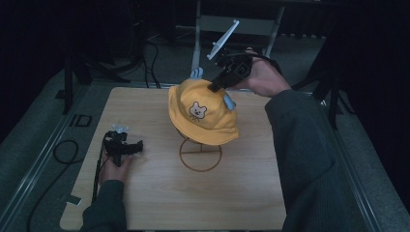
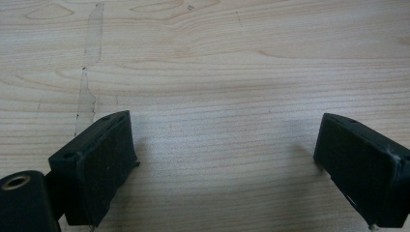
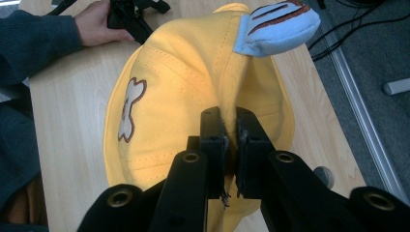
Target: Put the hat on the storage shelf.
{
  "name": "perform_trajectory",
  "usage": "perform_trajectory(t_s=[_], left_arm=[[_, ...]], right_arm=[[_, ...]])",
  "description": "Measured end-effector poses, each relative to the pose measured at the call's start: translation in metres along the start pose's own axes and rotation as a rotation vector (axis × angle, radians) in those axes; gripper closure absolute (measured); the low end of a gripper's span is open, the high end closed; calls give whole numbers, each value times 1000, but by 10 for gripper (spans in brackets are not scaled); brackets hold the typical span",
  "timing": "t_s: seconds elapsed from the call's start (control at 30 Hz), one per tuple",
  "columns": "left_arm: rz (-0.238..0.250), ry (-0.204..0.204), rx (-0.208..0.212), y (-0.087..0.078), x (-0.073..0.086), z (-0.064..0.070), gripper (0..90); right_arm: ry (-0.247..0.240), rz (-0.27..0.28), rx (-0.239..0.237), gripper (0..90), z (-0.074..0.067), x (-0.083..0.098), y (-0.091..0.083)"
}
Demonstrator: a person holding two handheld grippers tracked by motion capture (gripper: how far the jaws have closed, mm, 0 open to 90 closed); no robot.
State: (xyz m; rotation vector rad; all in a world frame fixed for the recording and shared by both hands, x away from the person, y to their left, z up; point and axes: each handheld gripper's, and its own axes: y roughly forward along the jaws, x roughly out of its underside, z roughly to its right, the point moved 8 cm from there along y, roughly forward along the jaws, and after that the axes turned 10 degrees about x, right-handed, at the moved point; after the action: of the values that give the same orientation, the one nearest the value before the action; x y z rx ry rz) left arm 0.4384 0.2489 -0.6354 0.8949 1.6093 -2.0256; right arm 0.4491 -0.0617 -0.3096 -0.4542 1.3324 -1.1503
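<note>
A yellow bucket hat (image 1: pixel 203 112) with a bear patch and pale blue ears rests on a brown wire stand (image 1: pixel 200 153) at mid-table. My right gripper (image 1: pixel 214 85) comes in from the back right and is shut on a pinched fold of the hat's crown (image 3: pixel 231 121); in the right gripper view its jaws squeeze the yellow cloth (image 3: pixel 193 92) just below one blue ear (image 3: pixel 278 26). My left gripper (image 1: pixel 137 146) lies on the table at the left, held by a hand, open with bare wood between its jaws (image 2: pixel 222 159).
The wooden table (image 1: pixel 159 198) has open room in front and to the left of the stand. Black cables (image 1: pixel 65 152) trail off the left edge onto grey floor. A metal frame (image 1: pixel 237 24) stands behind the table. A sleeved right forearm (image 1: pixel 304 154) crosses the right side.
</note>
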Motion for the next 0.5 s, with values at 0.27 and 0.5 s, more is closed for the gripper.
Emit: perform_trajectory(t_s=[0.27,0.5], left_arm=[[0,1,0,0,0,0,73],[0,1,0,0,0,0,73]], right_arm=[[8,-25,3,835,1,1,6],[-2,-50,-5,828,-2,2,12]])
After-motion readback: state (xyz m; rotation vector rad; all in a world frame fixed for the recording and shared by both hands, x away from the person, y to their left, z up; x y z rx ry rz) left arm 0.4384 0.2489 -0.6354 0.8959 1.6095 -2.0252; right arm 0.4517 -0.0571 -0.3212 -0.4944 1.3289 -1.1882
